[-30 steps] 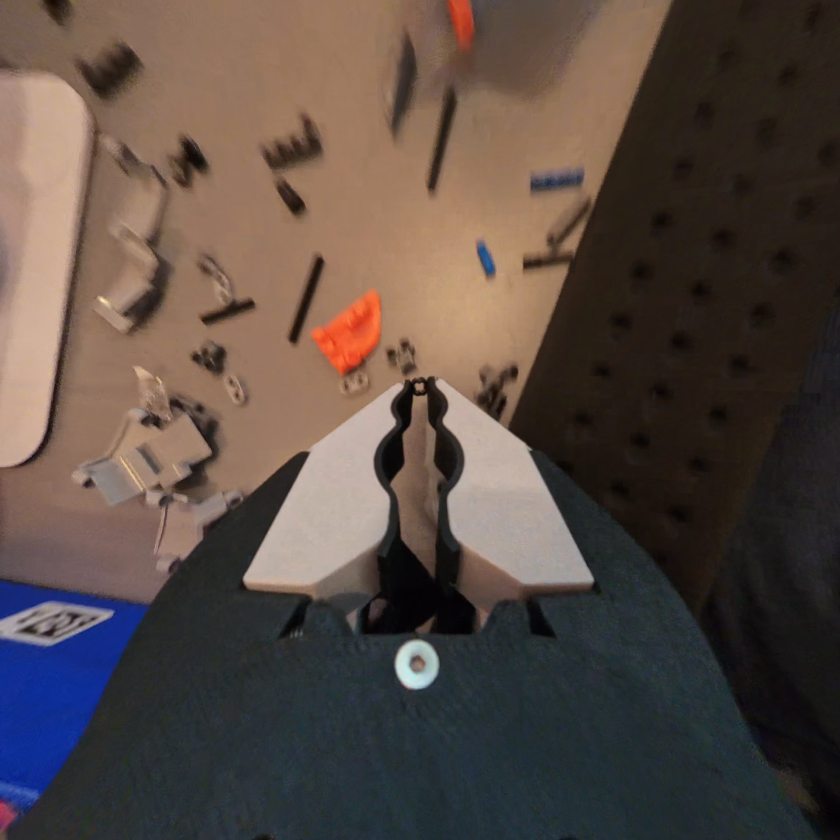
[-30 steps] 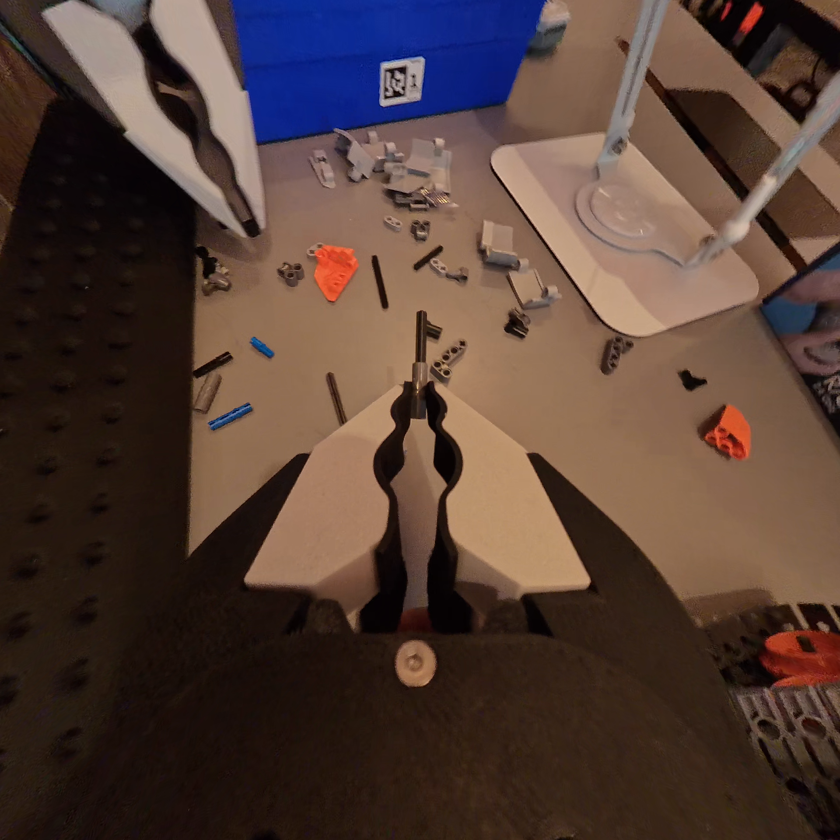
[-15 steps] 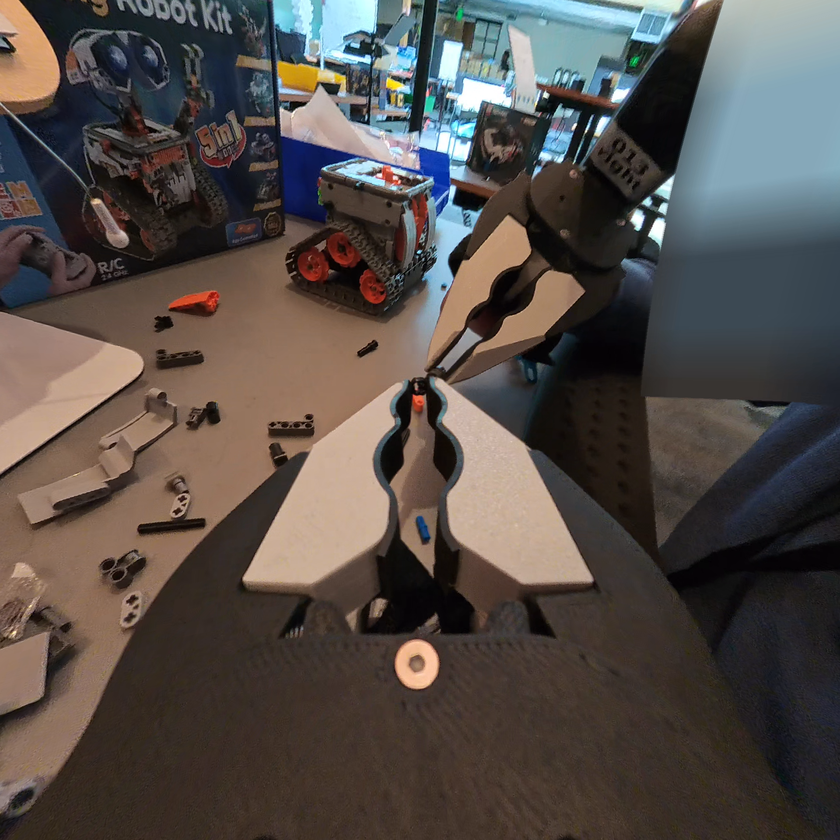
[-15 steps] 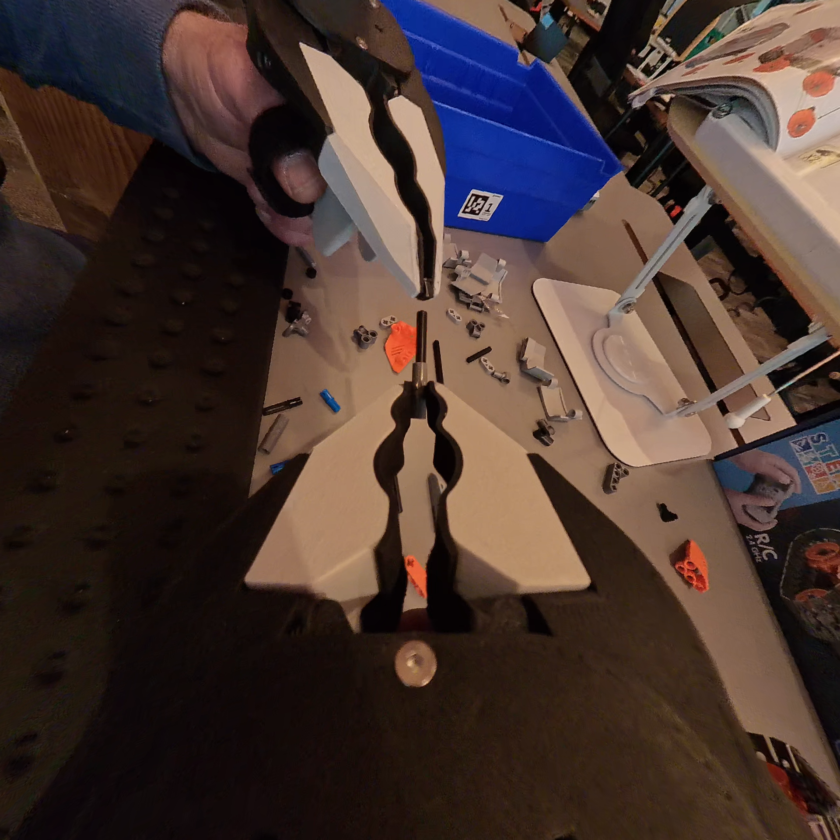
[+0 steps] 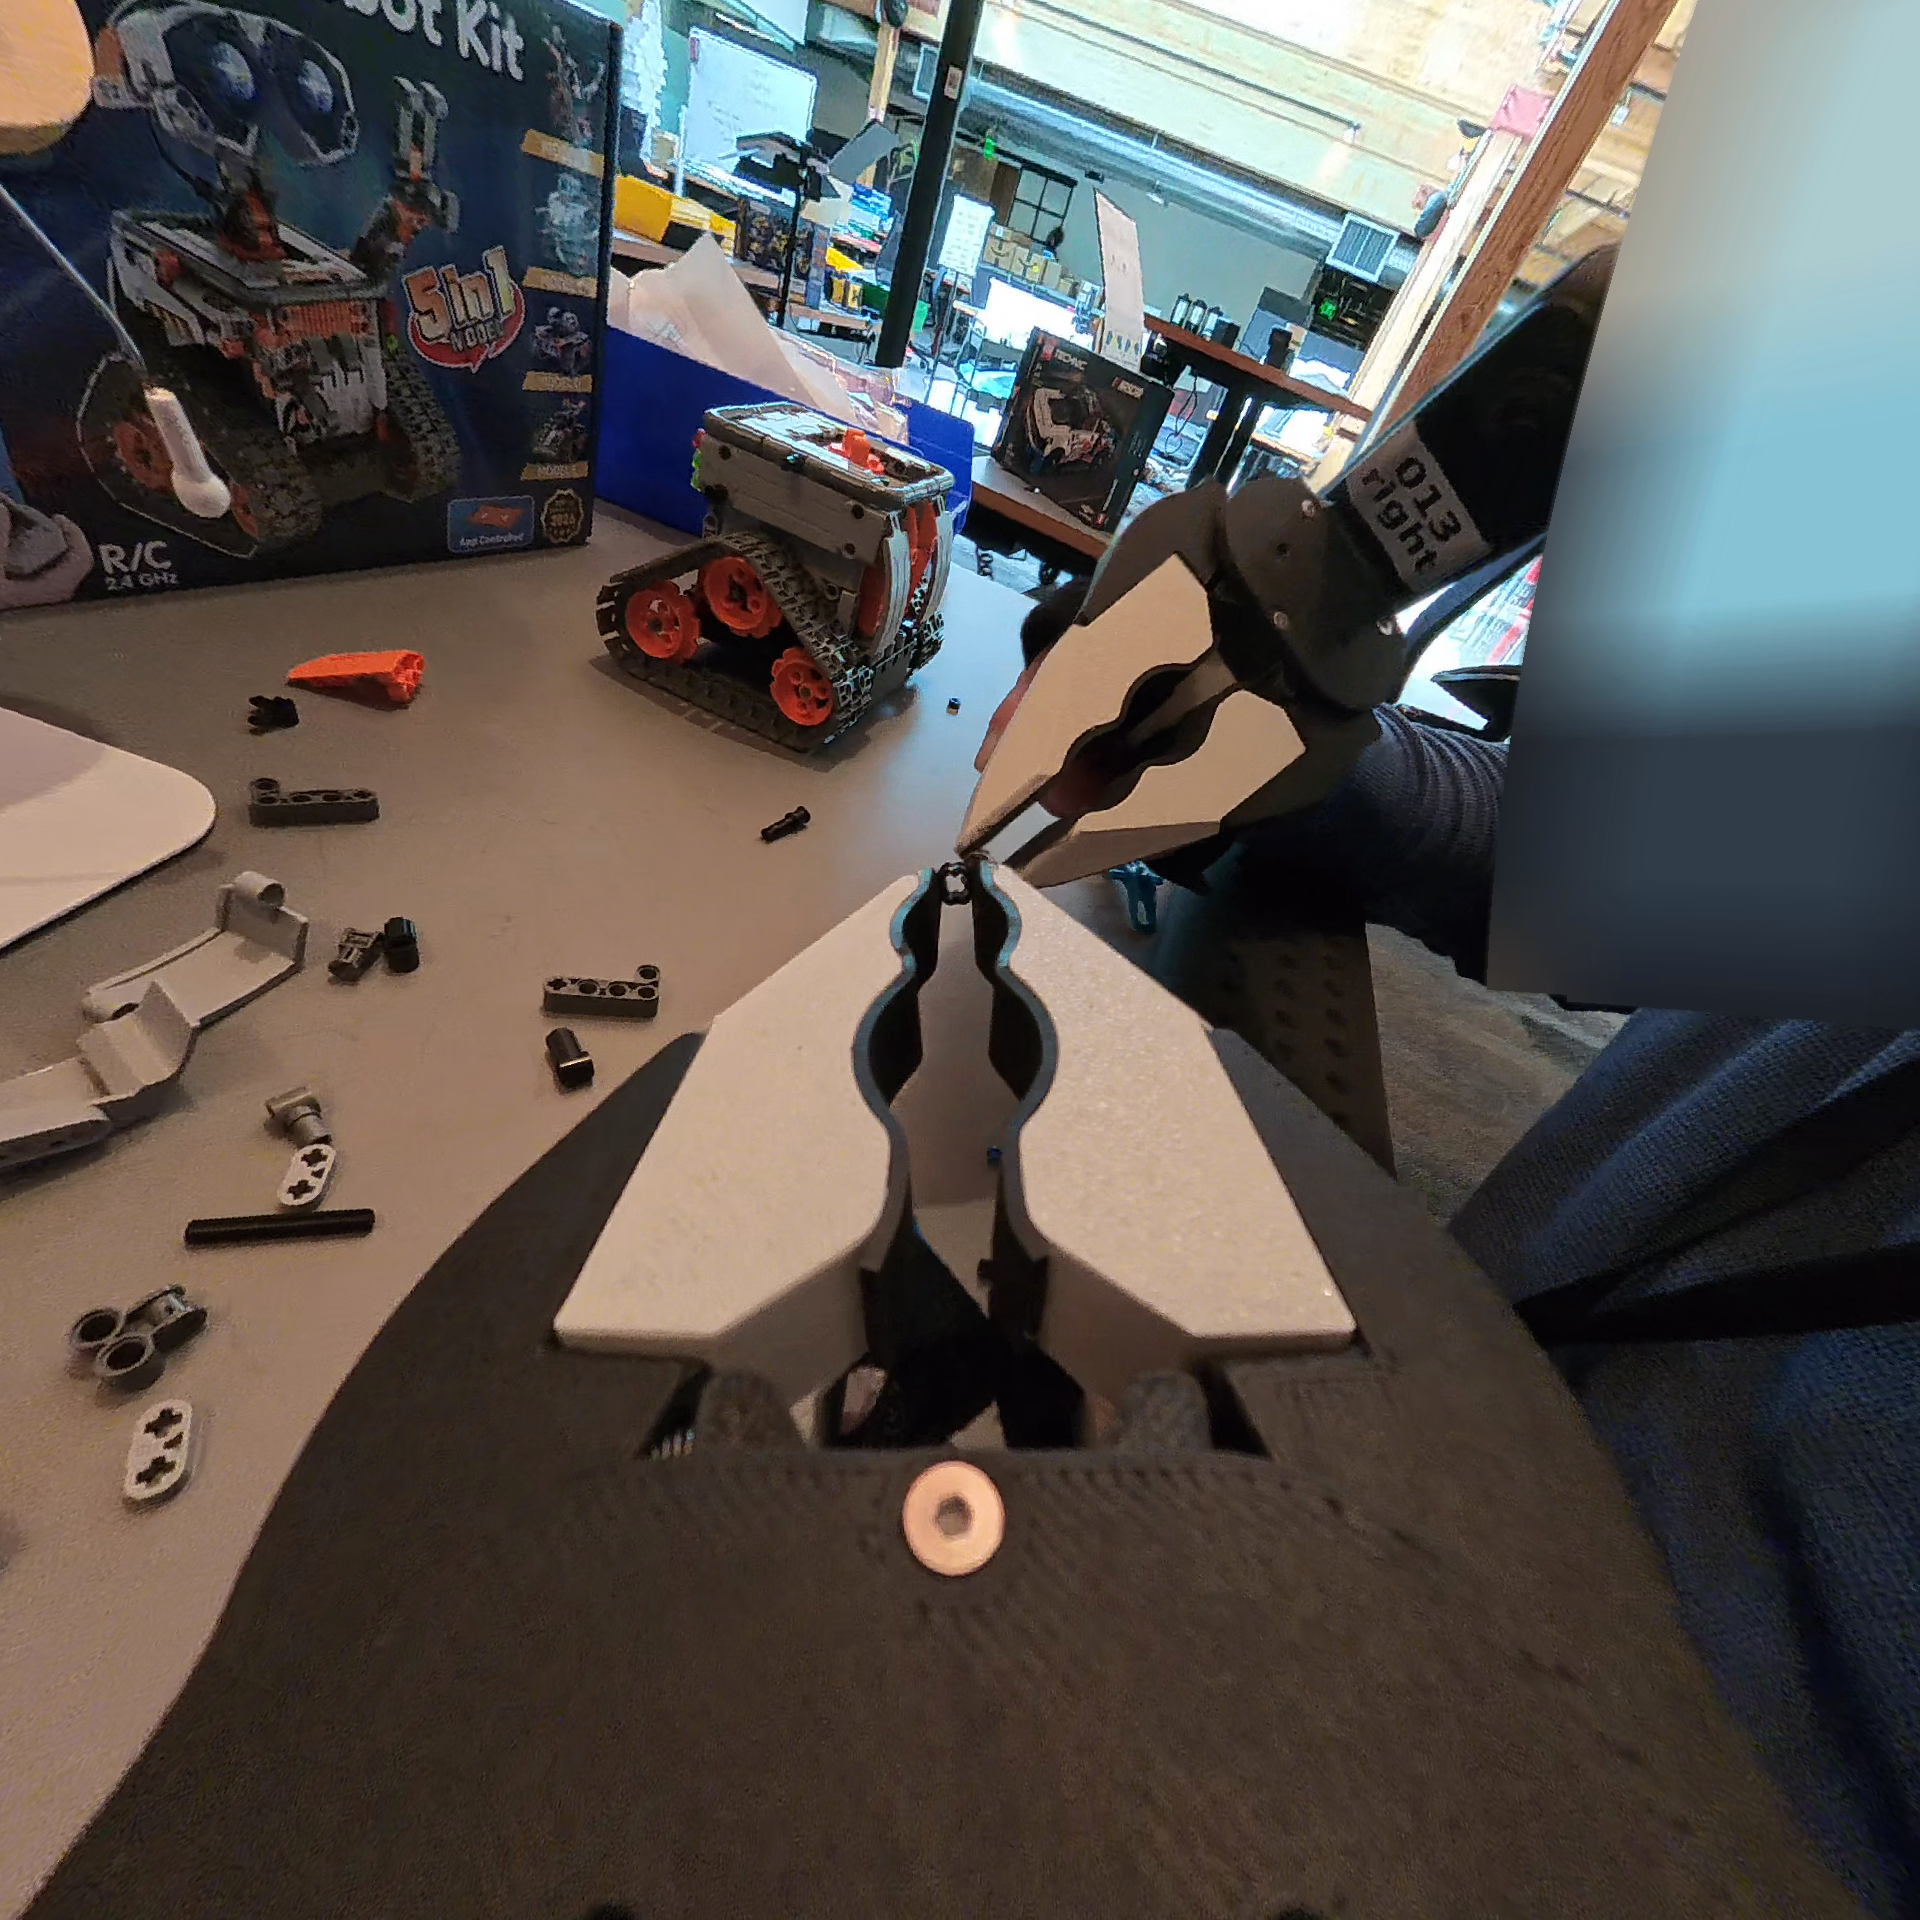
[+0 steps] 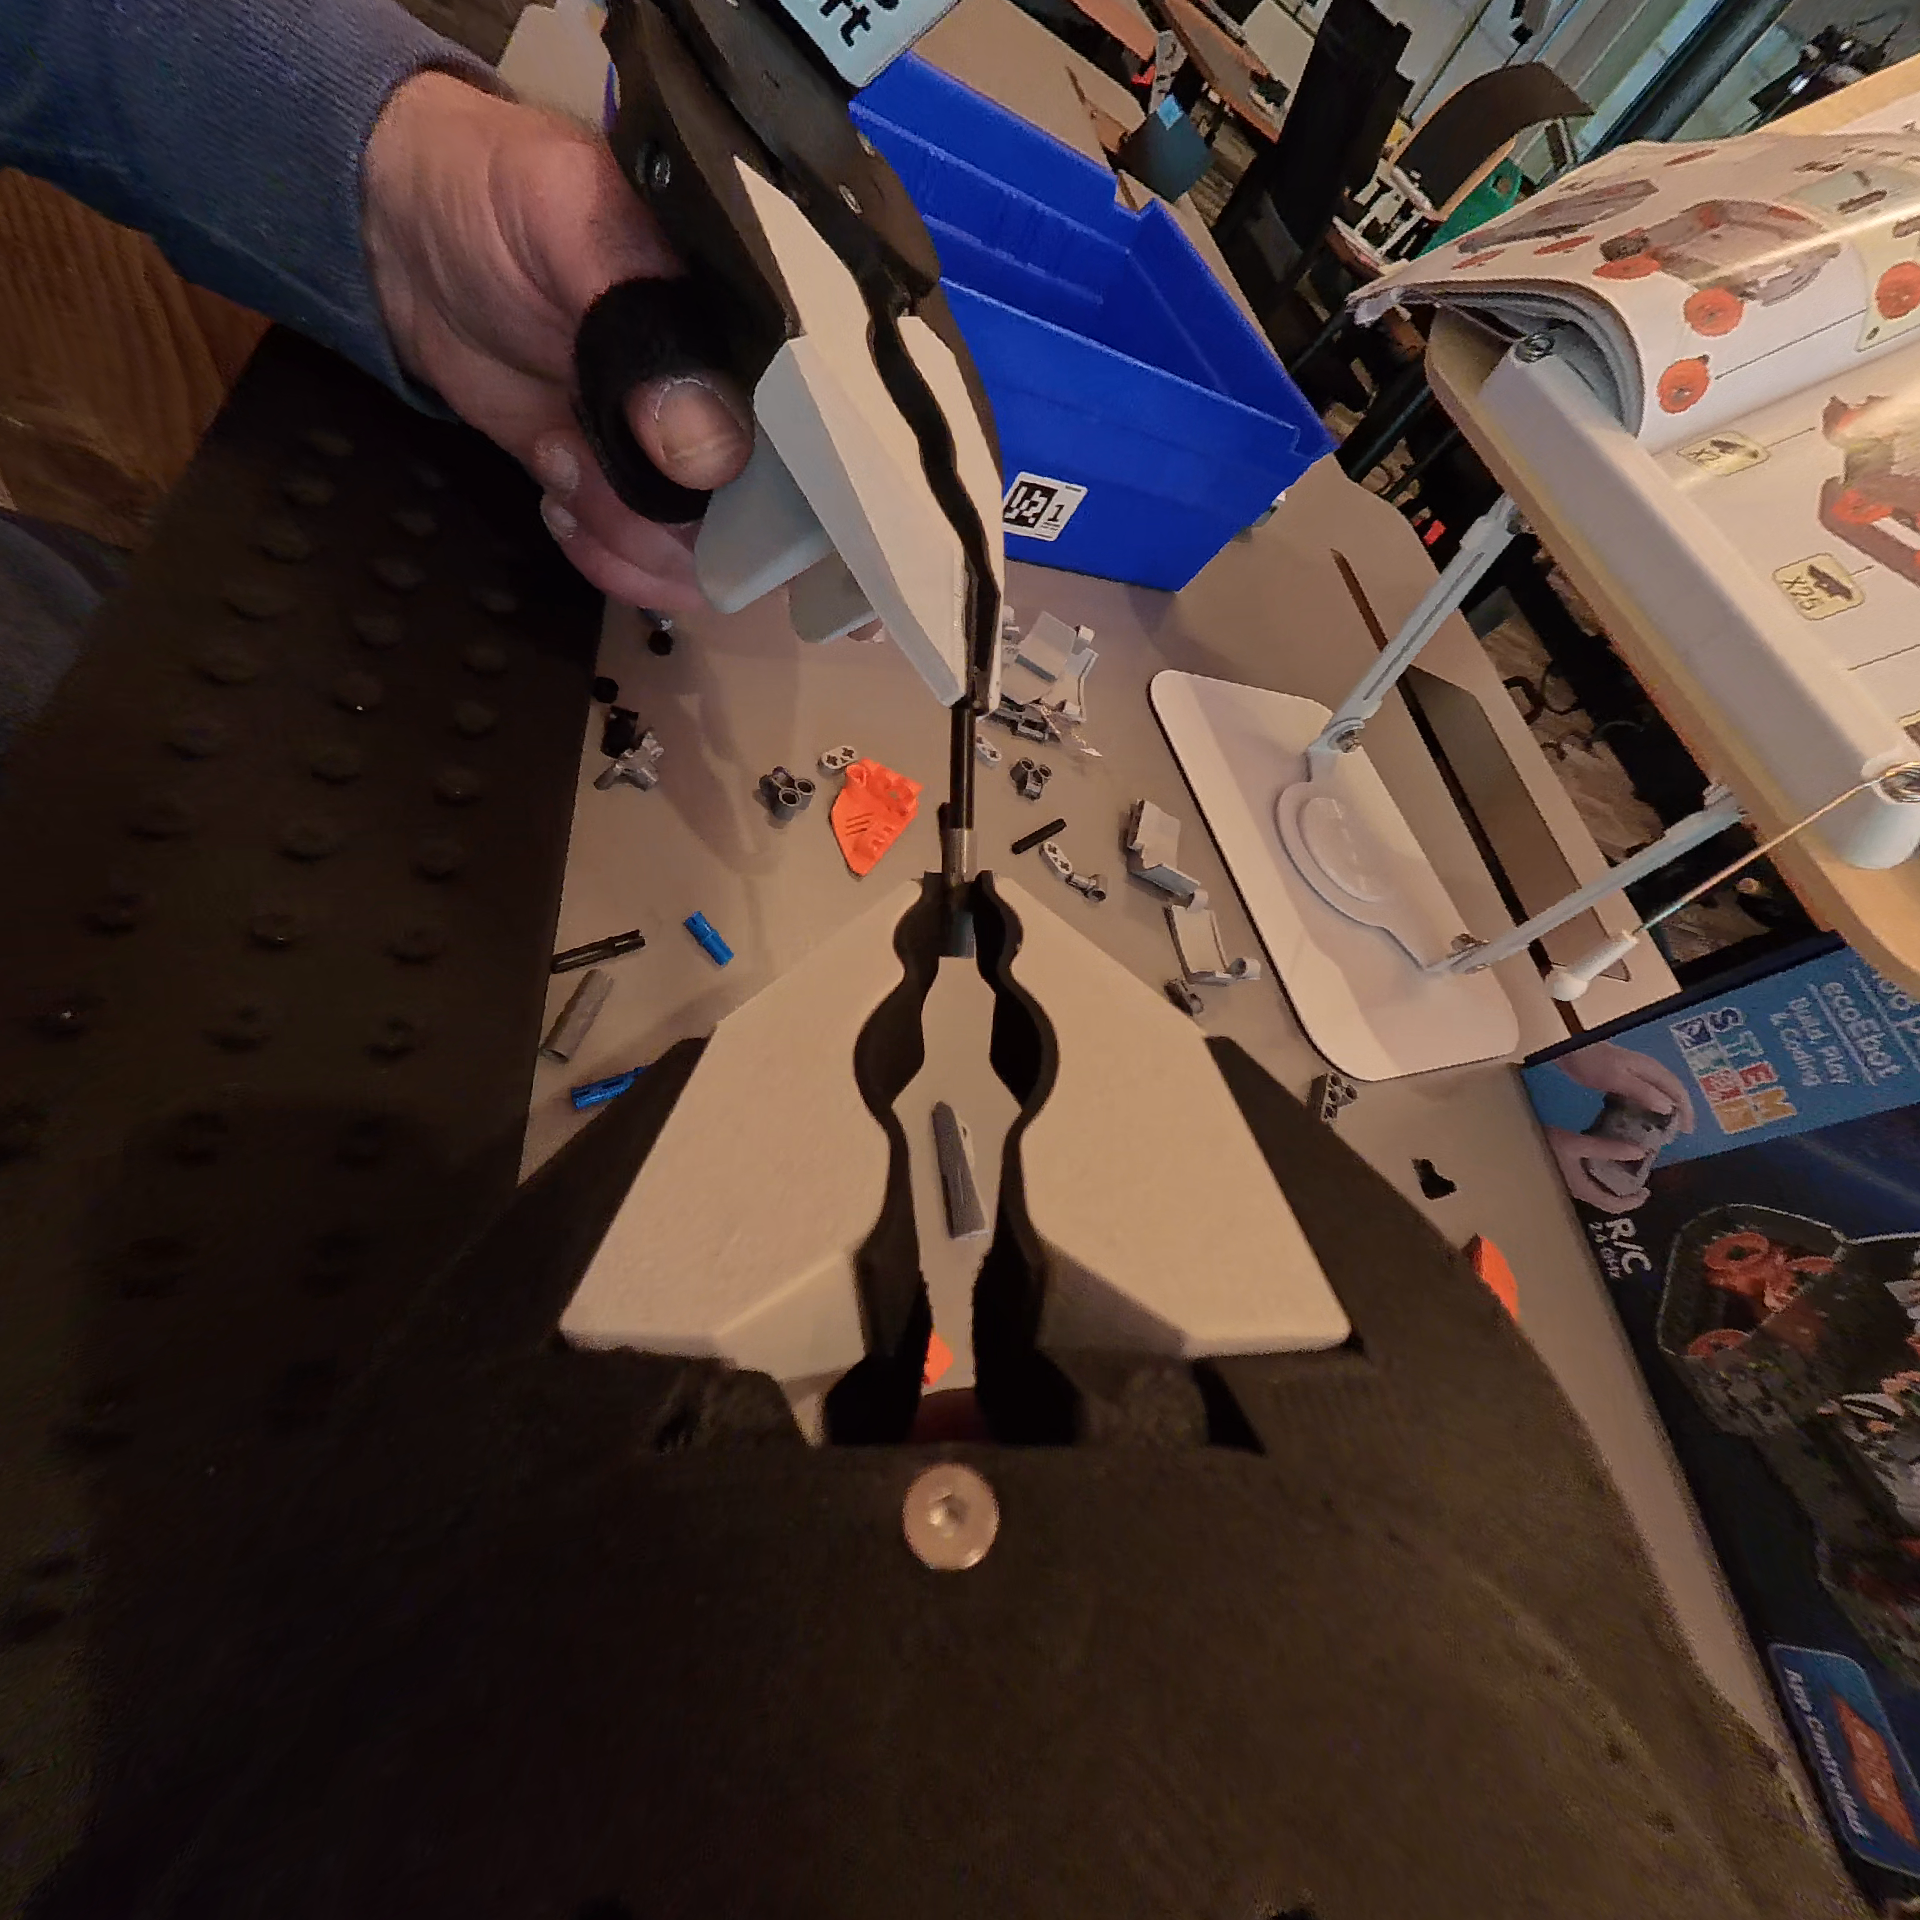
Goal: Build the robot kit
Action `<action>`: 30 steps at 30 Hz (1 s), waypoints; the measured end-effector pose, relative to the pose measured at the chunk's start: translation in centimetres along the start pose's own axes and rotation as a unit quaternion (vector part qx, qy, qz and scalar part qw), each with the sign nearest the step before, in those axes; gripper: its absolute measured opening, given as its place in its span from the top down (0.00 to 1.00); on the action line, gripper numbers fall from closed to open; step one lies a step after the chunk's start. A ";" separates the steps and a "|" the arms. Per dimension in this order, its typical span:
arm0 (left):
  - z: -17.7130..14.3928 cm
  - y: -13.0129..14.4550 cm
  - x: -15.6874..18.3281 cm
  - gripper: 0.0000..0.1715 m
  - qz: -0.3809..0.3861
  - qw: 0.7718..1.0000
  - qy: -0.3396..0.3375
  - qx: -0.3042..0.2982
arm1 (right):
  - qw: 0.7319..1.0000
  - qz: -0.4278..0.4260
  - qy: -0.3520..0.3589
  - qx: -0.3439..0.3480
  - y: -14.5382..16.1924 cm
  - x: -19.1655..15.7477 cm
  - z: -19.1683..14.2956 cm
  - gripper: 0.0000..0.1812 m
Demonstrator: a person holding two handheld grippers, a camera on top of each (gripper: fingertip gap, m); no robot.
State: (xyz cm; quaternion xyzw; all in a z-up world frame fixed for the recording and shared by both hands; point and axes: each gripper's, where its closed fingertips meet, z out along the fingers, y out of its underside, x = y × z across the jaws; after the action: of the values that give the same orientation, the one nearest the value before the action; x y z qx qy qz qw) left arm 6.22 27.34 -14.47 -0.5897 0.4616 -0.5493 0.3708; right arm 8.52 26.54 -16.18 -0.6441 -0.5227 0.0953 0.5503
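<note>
Item: one black rod, thin and straight, held in the air above the table between two grippers. Right gripper: fingers narrowed to a slit, clamped on one grey sleeve fitted over the rod's near end. Left gripper: fingers likewise pressed together, tips pinching the rod's far end, the tool gripped by a person's hand in a blue sleeve. Long axis of the rod ran straight ahead from the right fingers to the left ones, so the two sets of tips faced each other along it, the left coming down from above. In the left wrist view the left gripper showed only a small black end at its tips, with the right gripper touching from the upper right. Neither was nearer; each held one end. On the table beneath, in the right wrist view: two orange pieces, one just left of the rod, one at the right edge of the tool; two small blue pins; scattered grey and black bits (too many and too small to count surely). Further: one blue bin, one white stand base, one tracked toy vehicle, one kit box.
</note>
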 end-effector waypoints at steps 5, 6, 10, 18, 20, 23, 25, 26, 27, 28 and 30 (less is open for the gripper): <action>0.0 -0.3 0.0 0.97 -0.030 0.999 0.016 0.012 | 1.000 -0.019 0.020 -0.001 -0.3 0.2 -0.1 0.98; 0.0 -0.4 0.2 0.97 -0.035 0.999 0.022 0.014 | 0.999 -0.023 0.023 -0.001 -0.3 0.3 -0.1 0.98; 0.0 -0.9 0.6 0.97 -0.065 0.996 0.049 0.031 | 0.998 -0.041 0.037 -0.003 -0.5 0.4 -0.1 0.98; 0.0 -1.0 0.4 0.97 -0.065 0.997 0.041 0.033 | 0.997 -0.054 0.057 -0.007 -0.6 0.7 -0.3 0.98; 0.0 -0.9 0.4 0.97 -0.063 0.997 0.039 0.032 | 0.997 -0.057 0.060 -0.008 -0.6 0.7 -0.3 0.98; 0.1 -0.8 0.1 0.97 -0.054 0.998 0.026 0.027 | 0.996 -0.062 0.063 -0.009 -0.6 0.7 -0.3 0.98; 0.1 -0.8 0.1 0.97 -0.049 0.998 0.022 0.028 | 0.996 -0.064 0.064 -0.010 -0.7 0.7 -0.3 0.98; 0.2 -0.8 0.1 0.97 -0.045 0.998 0.019 0.026 | 0.995 -0.067 0.066 -0.012 -0.6 0.7 -0.3 0.98; 0.2 -0.7 0.1 0.97 -0.044 0.999 0.017 0.025 | 0.995 -0.071 0.068 -0.014 -0.6 0.7 -0.2 0.98; 0.2 -0.7 0.1 0.97 -0.044 0.999 0.018 0.024 | 0.995 -0.073 0.068 -0.014 -0.5 0.7 -0.2 0.98; 0.2 -0.7 0.1 0.97 -0.048 0.998 0.023 0.022 | 0.994 -0.083 0.073 -0.012 -0.6 0.6 -0.3 0.98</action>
State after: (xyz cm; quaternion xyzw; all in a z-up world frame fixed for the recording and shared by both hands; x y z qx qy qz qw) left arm 6.50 27.39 -13.80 -0.5899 0.4290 -0.5898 0.3466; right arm 8.66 26.74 -15.25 -0.6103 -0.5342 -0.0046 0.5850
